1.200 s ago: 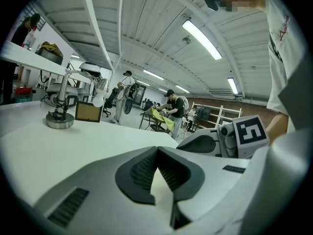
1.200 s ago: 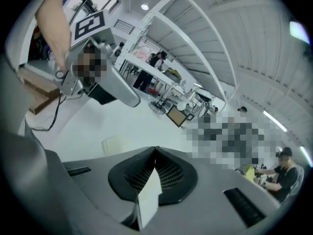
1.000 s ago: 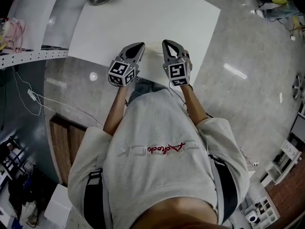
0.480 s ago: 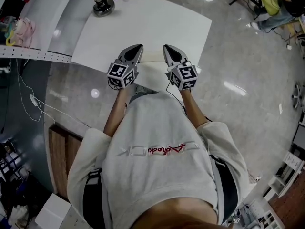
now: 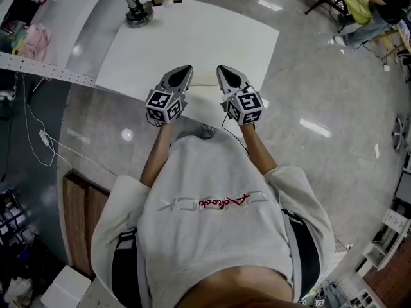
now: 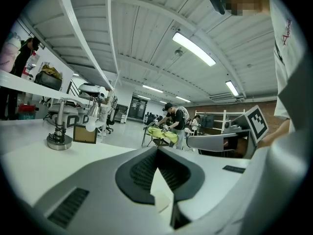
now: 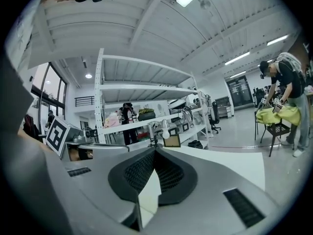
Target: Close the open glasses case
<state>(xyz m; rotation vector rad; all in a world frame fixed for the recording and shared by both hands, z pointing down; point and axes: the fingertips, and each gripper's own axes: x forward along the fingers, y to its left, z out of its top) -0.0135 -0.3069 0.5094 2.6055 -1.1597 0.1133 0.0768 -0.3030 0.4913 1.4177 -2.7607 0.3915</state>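
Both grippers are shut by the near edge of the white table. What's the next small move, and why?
Probably tip the left gripper down toward the pale case lying between it and the right gripper, to get a look at it. Both grippers are shut and empty and point level across the table, and no view shows whether the case is closed.

Smooth matt white worktop (image 5: 192, 37), grey floor (image 5: 321, 76) polished and glossy with light reflections, left claw (image 5: 187, 70) and right claw (image 5: 221, 70) in matt grey plastic, pads (image 6: 139, 170) black, ribbed, rubber-like, sweatshirt (image 5: 212, 236) of soft grey cloth, lamp base (image 5: 138, 15) shiny metal.
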